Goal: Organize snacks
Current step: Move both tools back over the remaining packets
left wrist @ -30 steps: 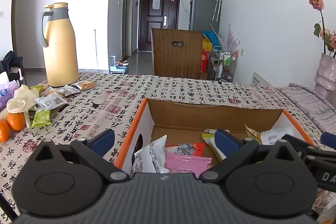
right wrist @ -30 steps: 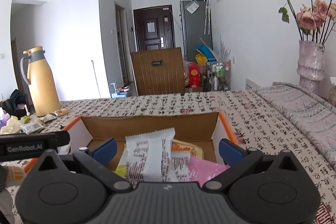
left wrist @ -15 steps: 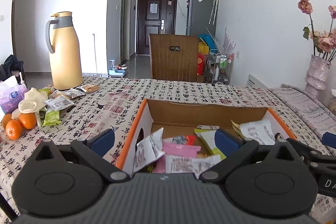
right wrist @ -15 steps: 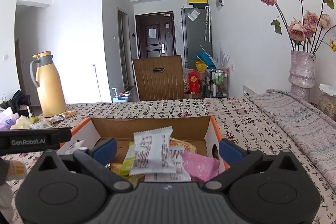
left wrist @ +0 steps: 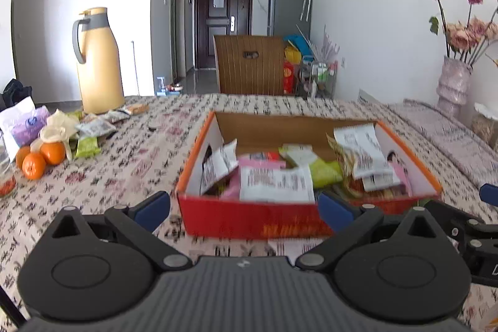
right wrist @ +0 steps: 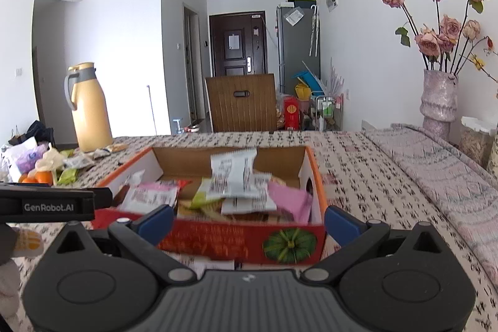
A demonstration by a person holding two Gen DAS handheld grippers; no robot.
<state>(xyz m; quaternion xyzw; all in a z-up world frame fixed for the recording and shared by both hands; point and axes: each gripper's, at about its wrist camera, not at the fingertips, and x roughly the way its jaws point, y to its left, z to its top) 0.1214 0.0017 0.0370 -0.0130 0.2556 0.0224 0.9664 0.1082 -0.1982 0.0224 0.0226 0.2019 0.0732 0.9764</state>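
On my left feed, the left gripper (left wrist: 244,209) has its fingers (left wrist: 152,206) spread wide, gripping nothing, just short of the box (left wrist: 249,220). On my right feed, the right gripper (right wrist: 247,221) is likewise spread wide and empty, its fingers (right wrist: 340,224) flanking the box's near wall. The box sits on the counter (left wrist: 149,157), filled with snack packets (left wrist: 275,184); one white packet (right wrist: 233,173) stands upright on the pile. More loose snacks (left wrist: 88,134) lie at far left, near the oranges (left wrist: 42,157) and the jug (left wrist: 98,61), well apart from the box.
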